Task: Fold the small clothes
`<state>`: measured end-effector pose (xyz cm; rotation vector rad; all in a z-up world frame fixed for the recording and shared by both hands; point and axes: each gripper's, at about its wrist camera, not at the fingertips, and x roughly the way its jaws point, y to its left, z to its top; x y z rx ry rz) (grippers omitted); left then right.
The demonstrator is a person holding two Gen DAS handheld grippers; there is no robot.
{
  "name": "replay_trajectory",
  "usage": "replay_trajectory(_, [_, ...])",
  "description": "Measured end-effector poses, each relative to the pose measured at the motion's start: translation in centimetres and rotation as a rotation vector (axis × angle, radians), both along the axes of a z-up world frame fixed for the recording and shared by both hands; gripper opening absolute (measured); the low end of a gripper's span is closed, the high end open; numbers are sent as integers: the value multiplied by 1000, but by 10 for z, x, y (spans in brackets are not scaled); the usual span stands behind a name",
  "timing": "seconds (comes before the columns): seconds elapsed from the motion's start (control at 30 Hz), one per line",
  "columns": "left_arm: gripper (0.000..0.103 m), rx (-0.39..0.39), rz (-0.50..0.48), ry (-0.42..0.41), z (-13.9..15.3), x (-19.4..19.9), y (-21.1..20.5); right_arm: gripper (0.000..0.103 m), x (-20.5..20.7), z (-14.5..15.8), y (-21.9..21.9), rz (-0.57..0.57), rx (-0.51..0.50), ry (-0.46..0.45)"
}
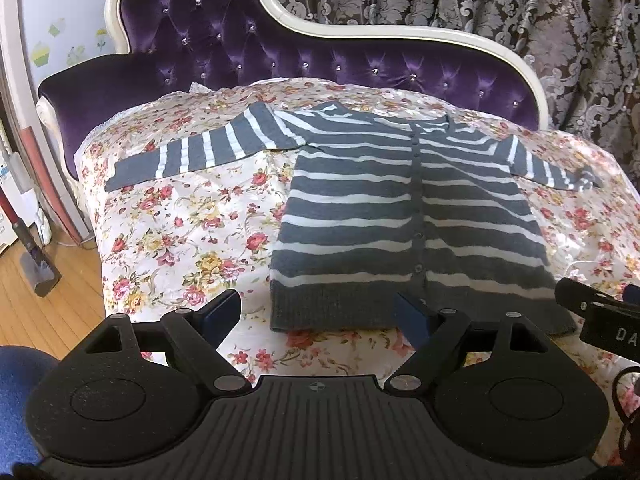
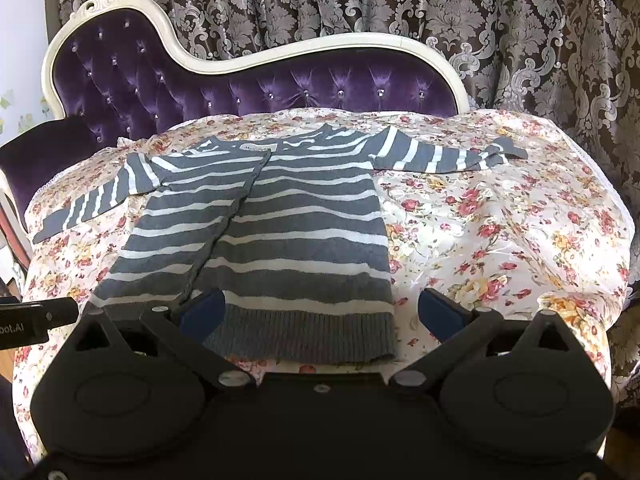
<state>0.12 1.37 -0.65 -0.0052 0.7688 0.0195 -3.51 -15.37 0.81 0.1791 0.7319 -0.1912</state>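
Observation:
A grey cardigan with white stripes (image 1: 400, 208) lies flat and buttoned on the floral cover, both sleeves spread sideways. My left gripper (image 1: 320, 312) hangs open just before the hem's left corner, with nothing between its fingers. In the right wrist view the same cardigan (image 2: 280, 232) fills the middle. My right gripper (image 2: 320, 312) is open, its fingers standing either side of the hem's right corner without pressing on it. The right gripper's black body (image 1: 600, 312) shows at the left view's right edge, and the left gripper's body (image 2: 36, 316) at the right view's left edge.
The floral cover (image 1: 180, 232) drapes a purple tufted chaise with a cream frame (image 1: 280, 16). Patterned curtains (image 2: 360, 4) hang behind. Wooden floor (image 1: 52, 312) and a vacuum head (image 1: 40, 276) lie to the left. A blue sleeve or knee (image 1: 20, 400) sits at the lower left.

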Motion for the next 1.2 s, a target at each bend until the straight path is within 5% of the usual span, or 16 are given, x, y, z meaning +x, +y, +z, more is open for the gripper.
replay_trajectory(1.2, [82,-9,4,16,-1,7,6,102,11,-6,7,60,45,27])
